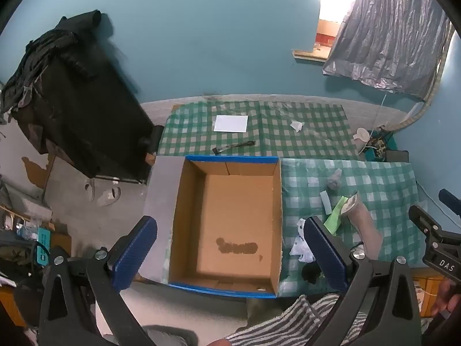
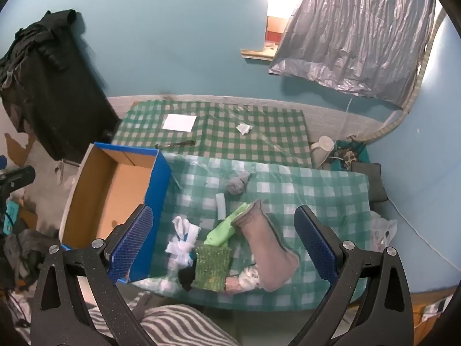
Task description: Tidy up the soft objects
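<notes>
Left gripper (image 1: 230,255) is hanging spread to its widest above the cardboard box (image 1: 227,225), blue-padded fingers (image 1: 134,252) gripping nothing and touching nothing; the box interior is showing bare brown card with a dark stain on its floor. Right gripper (image 2: 223,242) is likewise standing fully spread, tilted steeply down over the soft items, nothing between its pads, no contact visible. Soft things are lying in a loose cluster on the pale green checked cloth (image 2: 317,187), just right of the box's blue wall: a pinkish-grey sock (image 2: 266,245) lying longest, a light green cloth (image 2: 223,230) partly under its cuff, a green knitted piece (image 2: 213,266) overlapping a black item (image 2: 185,278), a white-and-blue rag (image 2: 183,238) nearest the box, a small white strip (image 2: 220,206), and a grey balled sock (image 2: 237,184) farther back, apart from the rest. Something pale and patterned is peeking from under the sock's foot; what it is I cannot tell. Striped fabric is showing at the lower edge of both views.
</notes>
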Demonstrator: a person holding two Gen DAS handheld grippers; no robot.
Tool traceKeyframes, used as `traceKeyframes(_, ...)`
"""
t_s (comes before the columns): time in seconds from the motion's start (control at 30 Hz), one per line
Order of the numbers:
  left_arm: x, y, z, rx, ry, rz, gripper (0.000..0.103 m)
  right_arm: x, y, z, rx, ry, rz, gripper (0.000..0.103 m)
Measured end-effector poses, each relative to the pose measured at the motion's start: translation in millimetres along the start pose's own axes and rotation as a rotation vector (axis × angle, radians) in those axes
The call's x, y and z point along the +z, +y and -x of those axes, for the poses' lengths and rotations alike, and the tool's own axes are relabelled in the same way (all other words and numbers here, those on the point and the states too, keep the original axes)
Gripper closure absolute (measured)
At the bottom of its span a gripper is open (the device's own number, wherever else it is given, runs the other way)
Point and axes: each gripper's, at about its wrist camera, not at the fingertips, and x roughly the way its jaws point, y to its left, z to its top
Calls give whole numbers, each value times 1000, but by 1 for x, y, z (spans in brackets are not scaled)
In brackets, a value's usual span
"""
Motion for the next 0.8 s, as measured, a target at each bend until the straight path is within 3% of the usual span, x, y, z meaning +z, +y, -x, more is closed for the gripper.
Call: traceKeyframes(0.8,0,-9,2,-4,-13,-37,0,0,-5,3,-5,3,6,5)
